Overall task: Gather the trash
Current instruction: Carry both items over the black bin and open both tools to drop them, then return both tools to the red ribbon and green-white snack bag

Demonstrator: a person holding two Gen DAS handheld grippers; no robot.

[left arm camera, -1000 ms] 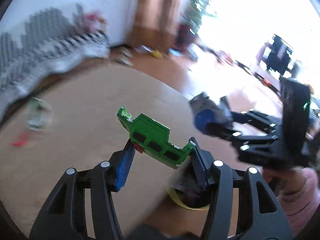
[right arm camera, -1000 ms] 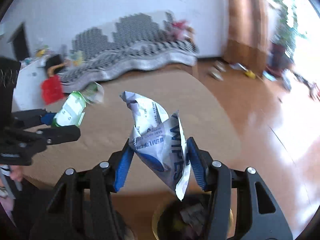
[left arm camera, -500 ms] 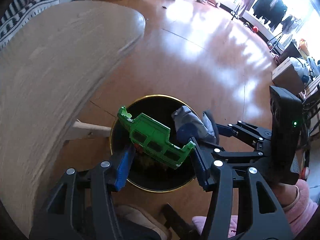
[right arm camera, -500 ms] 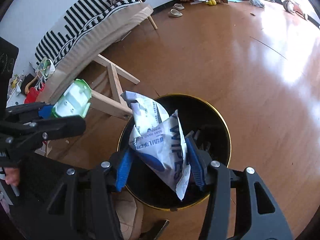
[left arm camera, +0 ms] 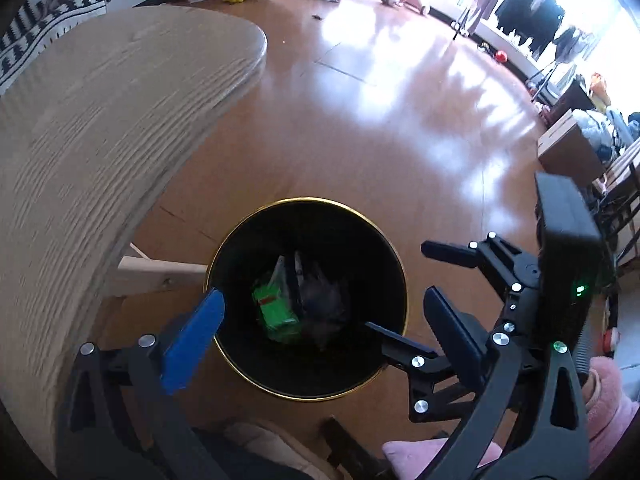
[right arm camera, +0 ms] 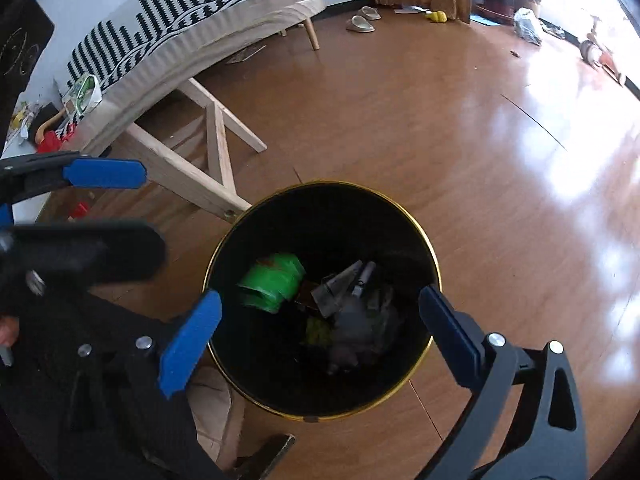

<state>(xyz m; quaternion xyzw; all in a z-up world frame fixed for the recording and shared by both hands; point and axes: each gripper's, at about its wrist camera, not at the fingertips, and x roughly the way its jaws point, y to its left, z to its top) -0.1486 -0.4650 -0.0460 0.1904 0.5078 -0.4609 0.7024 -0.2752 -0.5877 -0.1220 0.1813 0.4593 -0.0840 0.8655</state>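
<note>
Left wrist view: left gripper (left arm camera: pixel 320 320) spread wide, nothing between its blue pads, pointed steeply down over the black gold-rimmed bin (left arm camera: pixel 280 384). Right gripper (left arm camera: pixel 404 288) alongside at right, also gaping and empty, tilted toward the bin mouth. Green package (left arm camera: pixel 276 312) lies on the bin bottom beside grey crumpled wrappers (left arm camera: pixel 324 300). Right wrist view: same bin (right arm camera: pixel 416 368) directly below, green package (right arm camera: pixel 270 282) left of wrappers (right arm camera: pixel 356 316). Desk (left arm camera: pixel 100 128) edge rises left; wooden floor (left arm camera: pixel 380 120) beyond.
</note>
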